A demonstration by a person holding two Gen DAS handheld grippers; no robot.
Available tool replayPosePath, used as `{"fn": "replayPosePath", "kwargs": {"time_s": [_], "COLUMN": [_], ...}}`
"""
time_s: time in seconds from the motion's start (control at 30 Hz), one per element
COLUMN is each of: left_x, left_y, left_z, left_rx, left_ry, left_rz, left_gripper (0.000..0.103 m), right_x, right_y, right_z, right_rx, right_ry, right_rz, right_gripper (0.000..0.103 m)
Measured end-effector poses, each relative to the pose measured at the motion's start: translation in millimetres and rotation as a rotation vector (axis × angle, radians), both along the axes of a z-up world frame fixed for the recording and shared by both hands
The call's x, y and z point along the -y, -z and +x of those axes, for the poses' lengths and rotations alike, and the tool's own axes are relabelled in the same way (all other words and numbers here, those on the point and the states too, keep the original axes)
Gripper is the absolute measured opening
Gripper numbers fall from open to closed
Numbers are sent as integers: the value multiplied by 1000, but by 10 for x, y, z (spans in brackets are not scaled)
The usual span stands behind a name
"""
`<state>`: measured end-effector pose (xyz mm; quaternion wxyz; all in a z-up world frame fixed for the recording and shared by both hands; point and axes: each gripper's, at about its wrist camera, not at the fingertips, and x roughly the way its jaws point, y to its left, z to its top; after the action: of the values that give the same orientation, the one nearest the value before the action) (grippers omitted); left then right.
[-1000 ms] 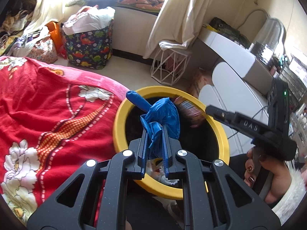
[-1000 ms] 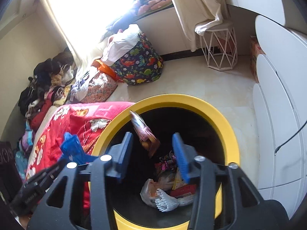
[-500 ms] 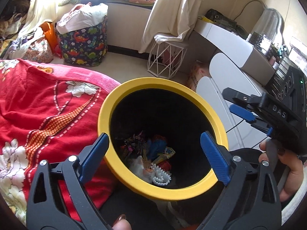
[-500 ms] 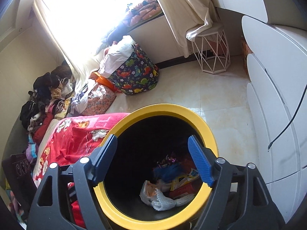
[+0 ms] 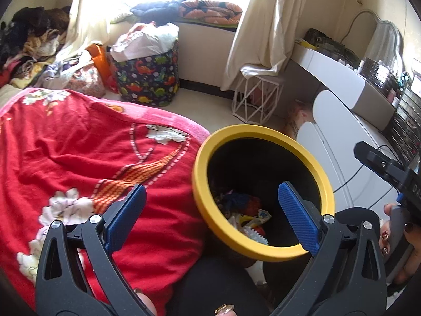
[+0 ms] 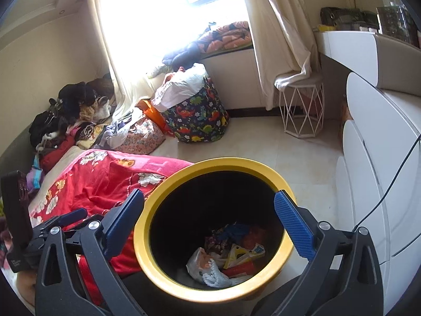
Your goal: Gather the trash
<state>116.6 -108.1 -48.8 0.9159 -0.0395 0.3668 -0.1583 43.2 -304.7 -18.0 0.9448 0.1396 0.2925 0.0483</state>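
A black bin with a yellow rim (image 5: 263, 129) (image 6: 223, 162) stands beside a red flowered blanket (image 5: 79, 158). In its bottom lies mixed trash (image 6: 231, 252): wrappers, a white plastic bag and a crumpled blue piece (image 6: 235, 229). My left gripper (image 5: 210, 185) hangs open above the bin's left rim, nothing between its blue pads. My right gripper (image 6: 209, 193) is over the bin mouth; its jaws are opening and hold nothing. A hand (image 5: 394, 237) holds the right gripper at the right edge of the left wrist view.
A dinosaur-print basket (image 5: 150, 79) stuffed with bags stands by the window. A white wire stool (image 6: 302, 110) sits under the curtain. White rounded drawers (image 6: 373, 171) with a hanging cable flank the bin on the right. Clothes (image 6: 73, 110) are piled at the far left.
The left gripper let go of the blue crumpled piece and the right one of a wrapper; both dropped into the bin. Both jaws spread wide, and both grippers drew up and back.
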Motion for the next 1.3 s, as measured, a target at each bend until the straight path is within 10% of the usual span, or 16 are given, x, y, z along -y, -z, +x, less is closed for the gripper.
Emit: {"fn": "replayPosePath", "kwargs": {"time_s": [0.77, 1.3], "left_x": [-749, -732], "left_y": [-433, -420], "left_z": [-862, -956], "left_rx": [289, 305], "left_ry": [-219, -231], "left_rz": [32, 45], "left_gripper": [92, 92], "right_x": [-790, -801], "right_y": [-173, -102], "right_z": [-821, -843], "right_rx": [364, 389], "right_ry": [91, 66], "right_rz": [-177, -215], "right_gripper": [96, 96]}}
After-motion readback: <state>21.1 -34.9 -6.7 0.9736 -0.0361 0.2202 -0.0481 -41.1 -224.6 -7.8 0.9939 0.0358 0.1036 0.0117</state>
